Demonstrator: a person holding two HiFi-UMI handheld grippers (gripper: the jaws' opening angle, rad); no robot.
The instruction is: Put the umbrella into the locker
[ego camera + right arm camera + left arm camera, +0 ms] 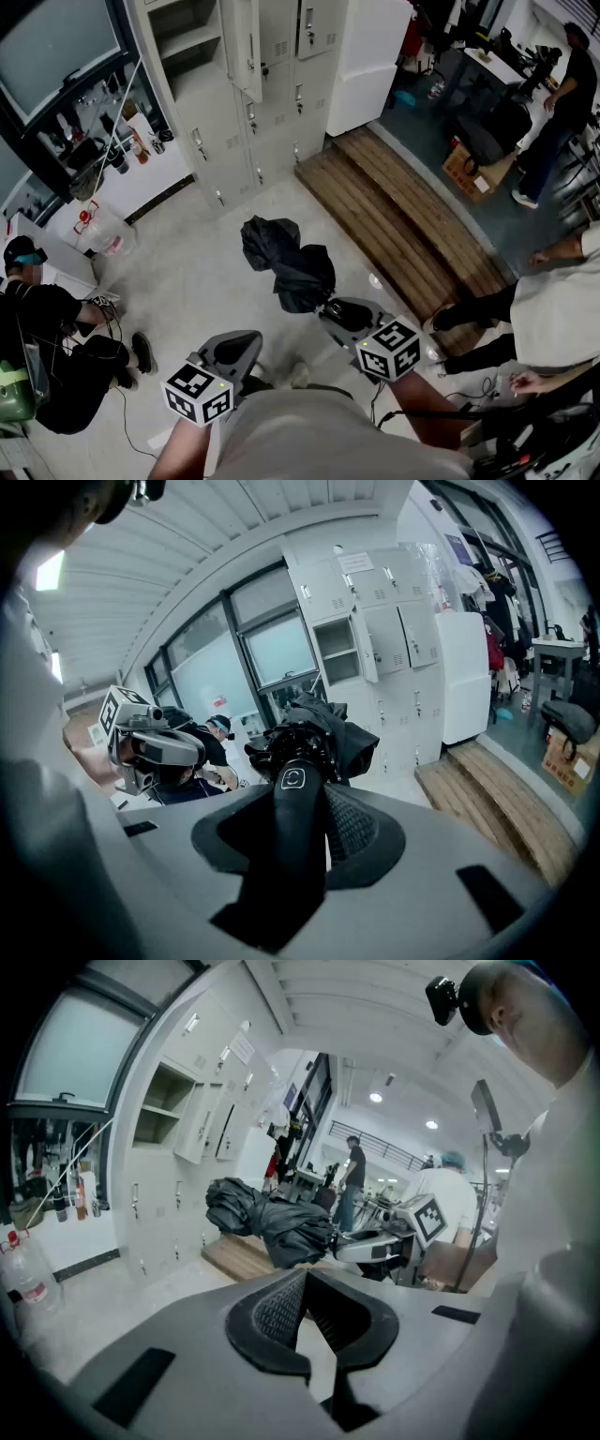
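We face a tall bank of grey lockers [272,94] across a pale floor [197,272], with one door [246,42] near the top standing ajar. A wooden platform [394,216] lies beside their foot. The black folded umbrella [286,258] hangs in the air over the floor, well short of the lockers. Its long axis runs from our right gripper [332,306] away from us, and the bunched canopy end points toward the locker bank.

The head view gives us that line from above but hides the grip itself. The right gripper view shows it: the jaws are clamped on the umbrella's dark handle [292,836], whose butt end faces the camera, with the canopy bulging beyond it.

The left gripper view alone shows the umbrella side-on, lying roughly level and reaching leftward from the right gripper toward the lockers. There the left gripper [302,1281] has its jaws meeting at the tips with nothing between them, and it sits apart from the umbrella.
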